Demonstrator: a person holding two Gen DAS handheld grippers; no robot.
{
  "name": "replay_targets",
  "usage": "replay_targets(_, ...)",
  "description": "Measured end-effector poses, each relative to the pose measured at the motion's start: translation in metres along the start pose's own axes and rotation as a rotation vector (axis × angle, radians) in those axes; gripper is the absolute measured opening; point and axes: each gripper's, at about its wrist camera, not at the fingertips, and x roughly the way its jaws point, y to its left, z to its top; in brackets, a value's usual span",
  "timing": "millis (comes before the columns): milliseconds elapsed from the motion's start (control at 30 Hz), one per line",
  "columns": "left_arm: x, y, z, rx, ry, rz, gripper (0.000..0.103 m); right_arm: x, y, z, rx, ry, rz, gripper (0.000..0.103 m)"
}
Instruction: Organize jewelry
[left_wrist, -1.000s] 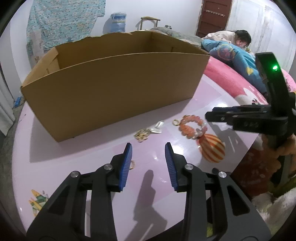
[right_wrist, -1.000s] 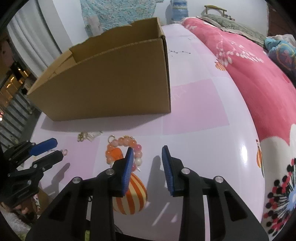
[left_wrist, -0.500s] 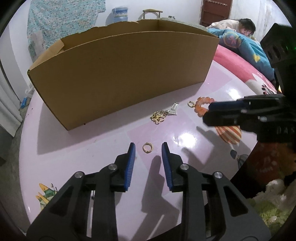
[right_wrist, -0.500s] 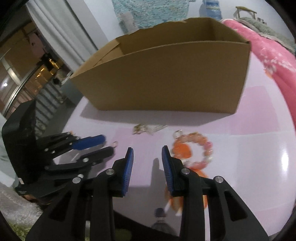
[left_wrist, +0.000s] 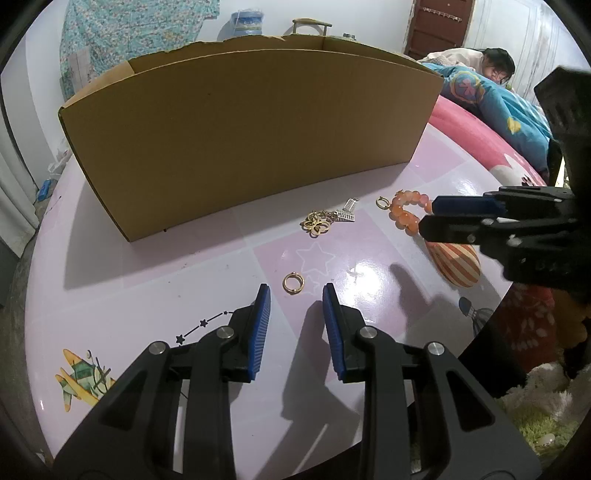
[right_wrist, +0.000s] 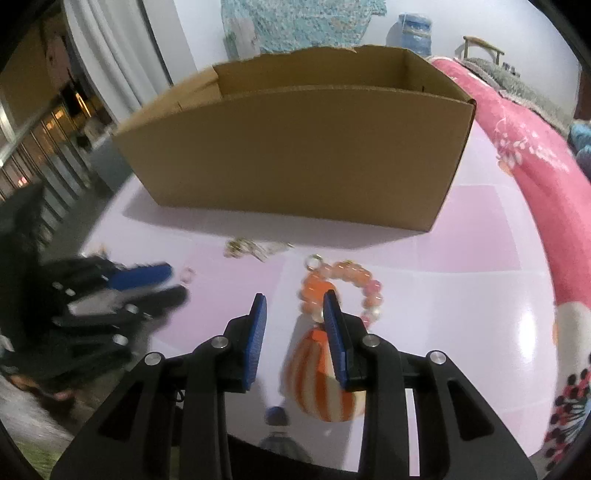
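A small gold ring (left_wrist: 293, 283) lies flat on the pink table, just ahead of my left gripper (left_wrist: 296, 295) and in line with the gap between its blue pads. That gripper is open and touches nothing. Farther back lie a gold and silver charm cluster (left_wrist: 325, 220) and an orange bead bracelet (left_wrist: 404, 214) with a gold clasp ring. My right gripper (right_wrist: 294, 298) hovers open over the bracelet (right_wrist: 347, 282), its right finger overlapping the beads' left side. From the left wrist view, the right gripper (left_wrist: 428, 218) comes in from the right.
A long open cardboard box (left_wrist: 251, 140) stands across the table behind the jewelry. The table (left_wrist: 155, 295) carries printed balloons and a plane. A pink bed (left_wrist: 476, 122) with a person lying on it is at the back right. The table's edge runs close below both grippers.
My left gripper's jaws have narrowed a little, and the gold ring now lies ahead of the tips instead of beside the left finger. My right gripper has swung left, over the bracelet.
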Motion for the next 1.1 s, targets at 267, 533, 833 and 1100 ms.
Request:
replay_targets(267, -0.003, 0.001, -0.003, -0.002, -0.012, 0.004, 0.028, 0.008, 0.003, -0.001, -0.092, 0.026, -0.130, 0.004)
replay_targets(533, -0.003, 0.002, -0.004, -0.008, -0.014, 0.001, 0.028, -0.036, -0.033, 0.005, -0.027, -0.073, -0.147, 0.003)
replay_targets(833, -0.003, 0.002, -0.003, -0.019, -0.010, 0.008, 0.028, -0.005, -0.003, 0.005, -0.153, -0.006, -0.080, 0.037)
replay_targets(1100, -0.001, -0.002, -0.001, -0.008, -0.005, 0.022, 0.028, 0.011, 0.004, 0.001, -0.227, 0.057, -0.108, 0.009)
